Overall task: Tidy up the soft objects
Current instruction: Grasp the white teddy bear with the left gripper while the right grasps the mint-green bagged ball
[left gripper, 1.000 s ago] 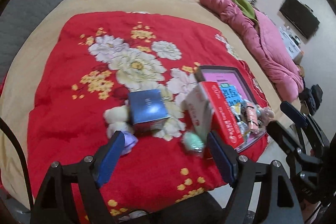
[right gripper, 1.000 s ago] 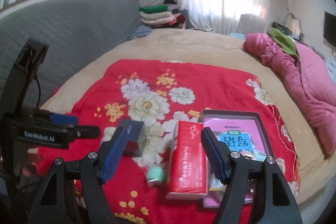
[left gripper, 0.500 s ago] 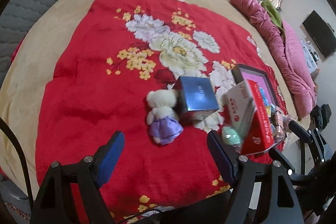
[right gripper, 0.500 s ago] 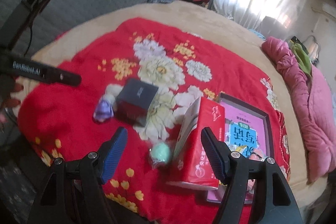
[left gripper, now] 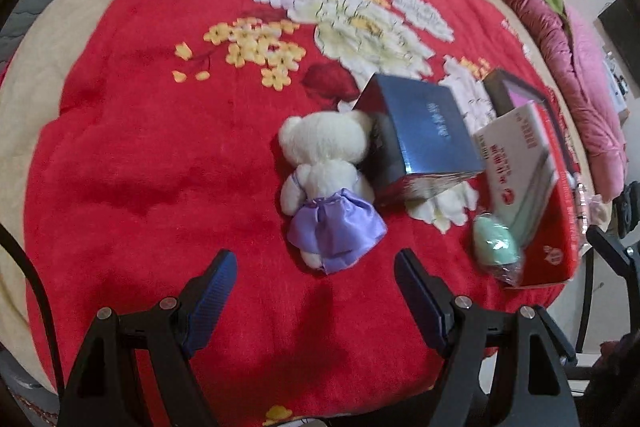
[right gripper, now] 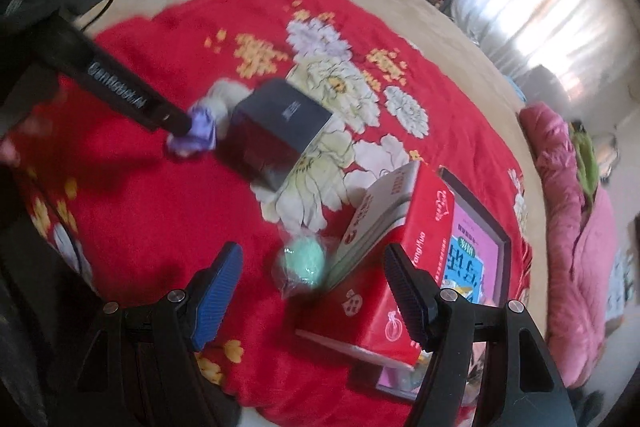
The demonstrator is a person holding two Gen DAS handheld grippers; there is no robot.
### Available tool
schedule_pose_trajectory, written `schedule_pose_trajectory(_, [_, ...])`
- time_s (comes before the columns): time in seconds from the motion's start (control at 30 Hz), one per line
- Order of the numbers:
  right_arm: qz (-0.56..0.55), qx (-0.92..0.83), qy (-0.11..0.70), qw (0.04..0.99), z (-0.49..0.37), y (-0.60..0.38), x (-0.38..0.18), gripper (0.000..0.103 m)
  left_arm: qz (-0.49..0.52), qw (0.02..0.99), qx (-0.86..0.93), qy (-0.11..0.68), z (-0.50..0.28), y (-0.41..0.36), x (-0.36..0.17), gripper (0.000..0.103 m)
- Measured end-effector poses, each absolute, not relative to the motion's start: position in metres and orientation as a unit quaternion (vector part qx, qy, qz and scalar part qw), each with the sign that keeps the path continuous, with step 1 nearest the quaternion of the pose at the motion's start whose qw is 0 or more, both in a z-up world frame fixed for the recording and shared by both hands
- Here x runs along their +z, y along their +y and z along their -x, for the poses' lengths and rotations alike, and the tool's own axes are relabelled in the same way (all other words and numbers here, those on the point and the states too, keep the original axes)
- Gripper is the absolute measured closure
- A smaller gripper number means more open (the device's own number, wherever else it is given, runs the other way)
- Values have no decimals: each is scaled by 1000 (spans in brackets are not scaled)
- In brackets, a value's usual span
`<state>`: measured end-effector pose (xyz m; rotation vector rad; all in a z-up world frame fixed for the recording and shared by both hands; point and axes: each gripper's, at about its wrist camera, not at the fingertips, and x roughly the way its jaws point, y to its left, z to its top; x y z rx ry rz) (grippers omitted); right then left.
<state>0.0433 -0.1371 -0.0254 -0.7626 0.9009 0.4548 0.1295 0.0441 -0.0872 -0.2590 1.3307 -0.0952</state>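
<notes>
Red blanket [left gripper: 132, 155]: plush bear [left gripper: 324, 183] face-down, head twd blue box [left gripper: 424, 135].

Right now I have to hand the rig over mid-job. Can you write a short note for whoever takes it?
Left gripper: open, empty, poised just short of the white plush bear.
Right gripper: open, empty, lined up on the green soft ball.
The bear lies on the red blanket against the blue box; the ball, in clear wrap, sits beside the red carton.
Done: nothing picked up yet.
Left: grasp both soft items and put them away.
</notes>
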Motion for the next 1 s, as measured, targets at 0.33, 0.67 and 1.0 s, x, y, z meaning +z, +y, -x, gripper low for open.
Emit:
schedule_pose_trajectory(0.33, [543,196,418,702,-55,-108,-87,29,127,762,-33,634,-155,44,-112,23])
schedule_pose_trajectory(0.67, [582,201,429,661,-76,-103,-125,54,132,756,-33,641,-171,44,-126,23])
schedule_pose_trajectory(1.0, [516,194,441,709,-92,-115,-119,65,151,753,-41,639,-178,45,-128,44])
